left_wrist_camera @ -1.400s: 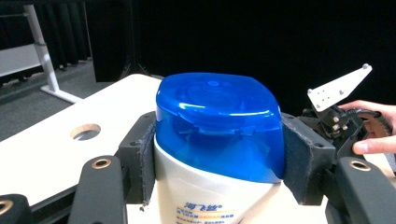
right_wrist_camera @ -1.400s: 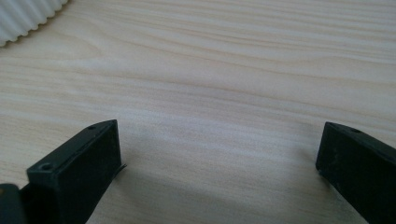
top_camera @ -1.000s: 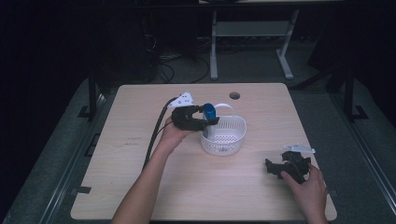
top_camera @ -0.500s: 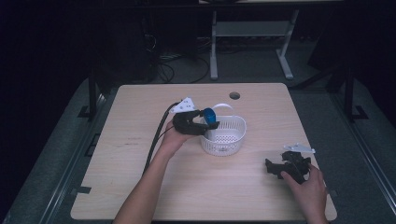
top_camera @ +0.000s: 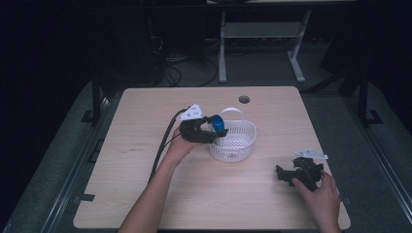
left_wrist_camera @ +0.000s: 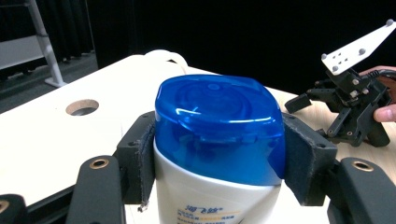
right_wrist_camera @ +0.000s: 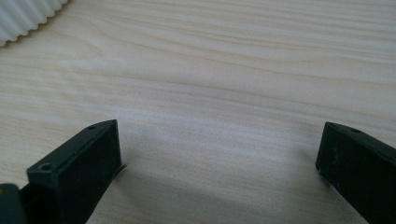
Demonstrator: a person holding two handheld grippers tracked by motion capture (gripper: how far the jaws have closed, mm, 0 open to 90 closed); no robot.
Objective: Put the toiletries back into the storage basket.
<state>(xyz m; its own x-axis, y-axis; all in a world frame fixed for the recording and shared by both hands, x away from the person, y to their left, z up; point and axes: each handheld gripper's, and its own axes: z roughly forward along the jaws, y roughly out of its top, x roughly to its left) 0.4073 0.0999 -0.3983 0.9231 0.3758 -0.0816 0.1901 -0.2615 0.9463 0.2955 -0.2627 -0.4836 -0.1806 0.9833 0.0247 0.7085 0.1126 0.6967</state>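
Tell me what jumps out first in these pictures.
The blue-capped white bottle clamped in the left gripper, held at the rim of the white basket mid-table. Near the table's right edge, the right gripper rests on the wood with its jaws open.

A pale wooden table with a round hole near its far edge. Behind it stands a metal stand, and what looks like cables in the dark.

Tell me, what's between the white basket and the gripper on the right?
Nothing: in the high view, bare wooden table separates the white basket from the right gripper.
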